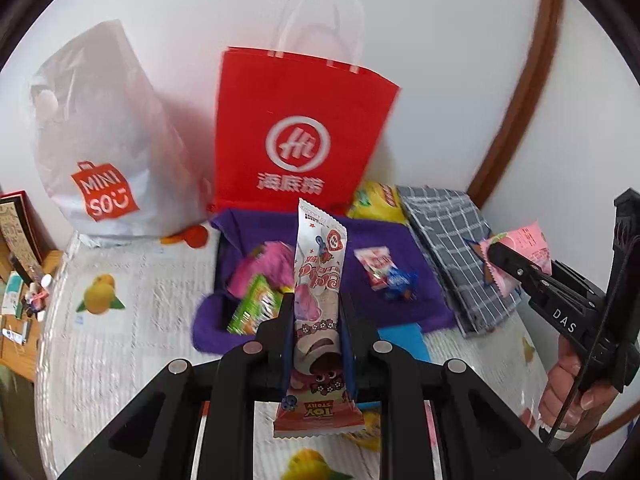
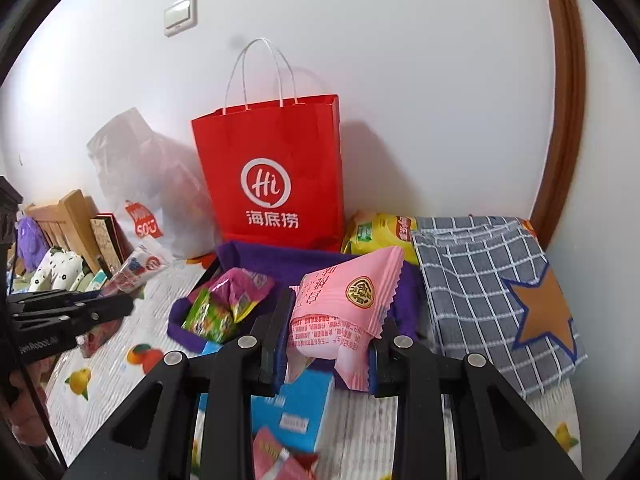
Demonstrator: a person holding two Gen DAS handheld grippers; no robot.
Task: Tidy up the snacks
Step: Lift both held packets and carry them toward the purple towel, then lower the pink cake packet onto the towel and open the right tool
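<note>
Left gripper (image 1: 316,320) clamps one "TOY STORY" wrapper (image 1: 318,280); right gripper (image 2: 328,340) clamps one pink packet (image 2: 344,300); both before the red "Hi" bag (image 2: 272,176), left of which: one white "MINISO" bag (image 1: 104,152)

Paper bag (image 2: 272,172) upright at frame centre against the wall (image 2: 400,60), plastic bag (image 2: 136,184) to its left, felt tray (image 2: 280,260) before it holding snacks (image 2: 224,300), checked cloth (image 2: 488,280) at right, perhaps a chip packet (image 2: 376,232) behind the cloth.

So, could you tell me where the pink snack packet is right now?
The right gripper holds the pink snack packet above the purple tray, in front of the red bag.
</note>
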